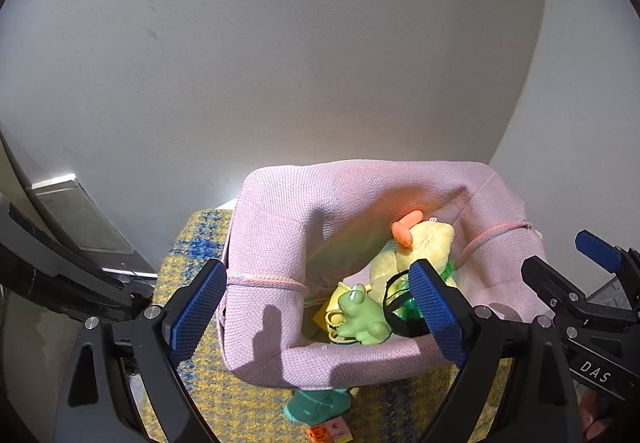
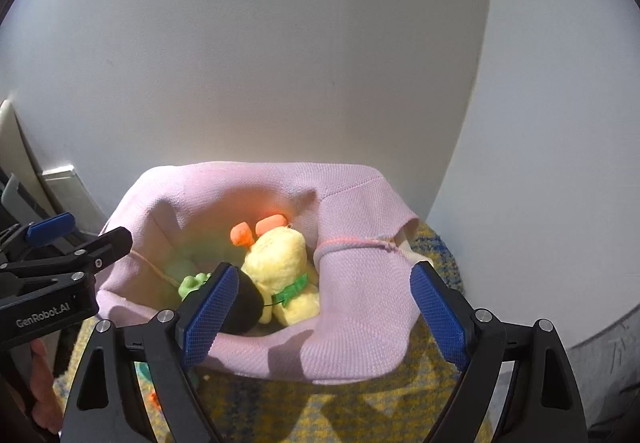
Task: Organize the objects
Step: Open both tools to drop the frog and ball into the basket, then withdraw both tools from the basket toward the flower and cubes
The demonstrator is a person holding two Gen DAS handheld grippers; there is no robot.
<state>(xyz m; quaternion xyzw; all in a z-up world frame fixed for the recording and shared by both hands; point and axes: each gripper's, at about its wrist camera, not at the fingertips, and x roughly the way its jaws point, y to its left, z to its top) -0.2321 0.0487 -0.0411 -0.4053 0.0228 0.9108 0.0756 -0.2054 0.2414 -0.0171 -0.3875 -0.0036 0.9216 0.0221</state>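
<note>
Pink fabric basket (image 1: 280, 239) standing on a yellow-and-blue woven cloth (image 1: 192, 251) close to a pale wall (image 1: 280, 43), soft walls slumped, rim sagging inward at the near side. Inside, heaped together: yellow plush toy (image 1: 430, 239) with orange feet (image 1: 406, 229) pointing up and a green ribbon (image 2: 294, 289) around it, leaning toward the far right corner; green frog figure (image 1: 360, 317) in front, touching a small yellow cup-like piece (image 1: 334, 317); black rounded object (image 2: 244, 309) pressed against the plush, kind unclear. Pink cord handle (image 1: 266, 281) running across the basket's left wall, another at the right wall (image 2: 360, 243).

Outside the basket, on the cloth at the near wall: teal toy (image 1: 316, 405) partly tucked under the basket's edge, and just beside it small orange and pink blocks (image 1: 330, 433).

Left gripper (image 1: 316, 315) spread wide, blue pads apart, one pad outside the left wall, the other over the basket's inside near the black object; nothing between the jaws but the near rim. Right gripper (image 2: 322, 317) likewise wide open, one pad over the basket's inside beside the black object, the other outside the right wall; nothing clamped. Each gripper visible at the edge of the other's view, side by side at the basket's near side.
</note>
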